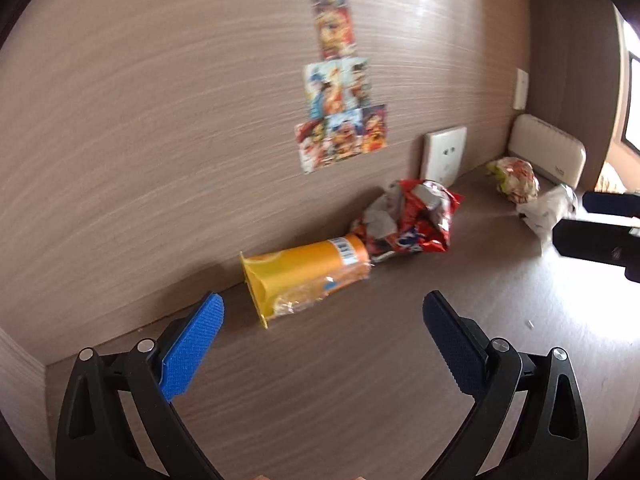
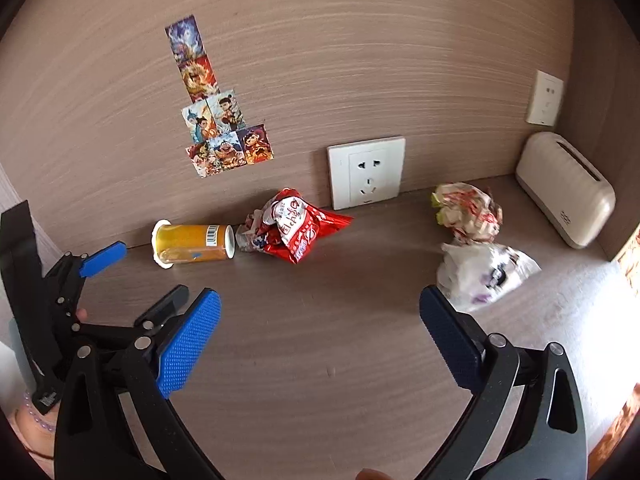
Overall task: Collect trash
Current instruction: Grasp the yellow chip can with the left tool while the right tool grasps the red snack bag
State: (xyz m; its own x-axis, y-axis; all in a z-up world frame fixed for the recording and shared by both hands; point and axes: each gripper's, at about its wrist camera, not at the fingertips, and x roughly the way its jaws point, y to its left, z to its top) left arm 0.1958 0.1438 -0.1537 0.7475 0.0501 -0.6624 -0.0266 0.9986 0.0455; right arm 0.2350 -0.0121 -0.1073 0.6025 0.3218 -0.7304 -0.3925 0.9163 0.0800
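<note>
An orange cup [image 1: 308,274] lies on its side against the back wall, also in the right wrist view [image 2: 194,243]. A crumpled red snack bag [image 1: 408,220] [image 2: 292,229] lies just right of it. Further right are a crumpled paper wad [image 1: 516,180] [image 2: 468,213] and a white plastic bag [image 1: 546,210] [image 2: 484,274]. My left gripper [image 1: 322,312] is open and empty, just in front of the cup. My right gripper [image 2: 320,310] is open and empty, its right finger close to the white bag. The left gripper shows at the left of the right wrist view [image 2: 136,272].
The trash lies on a brown wooden desk [image 2: 320,360] with a wooden back wall. A wall socket [image 2: 366,172], a second socket [image 2: 546,98], stickers [image 2: 216,120] and a beige box [image 2: 568,188] stand at the back right.
</note>
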